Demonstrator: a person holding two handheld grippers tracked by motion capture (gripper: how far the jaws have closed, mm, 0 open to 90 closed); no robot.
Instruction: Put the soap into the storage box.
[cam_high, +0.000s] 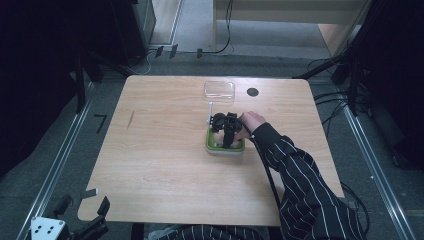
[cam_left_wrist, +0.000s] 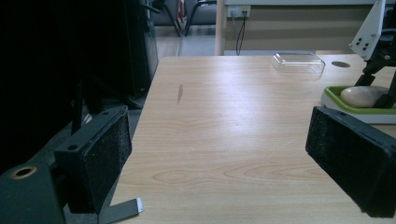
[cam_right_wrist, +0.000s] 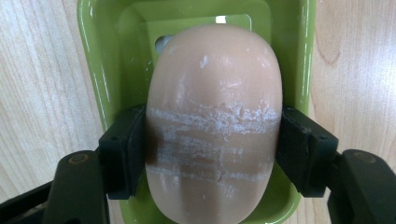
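The right hand-held gripper (cam_right_wrist: 212, 154) clamps the soap bar (cam_right_wrist: 215, 116) (pale, scuffed) in the green dish (cam_right_wrist: 100, 70); the left hand-held gripper (cam_left_wrist: 233, 158) gapes above the counter (cam_left_wrist: 224, 121).

- The left half of the desk (cam_high: 150, 150) is bare wood, open to pass across.
- At the far edge, a clear lid (cam_high: 219, 89) and a dark round spot (cam_high: 252, 92) lie close together.
- The green dish (cam_high: 225, 145) with its soap (cam_right_wrist: 215, 121) and the right claw (cam_high: 225, 131) block the middle.
- The near strip is open.
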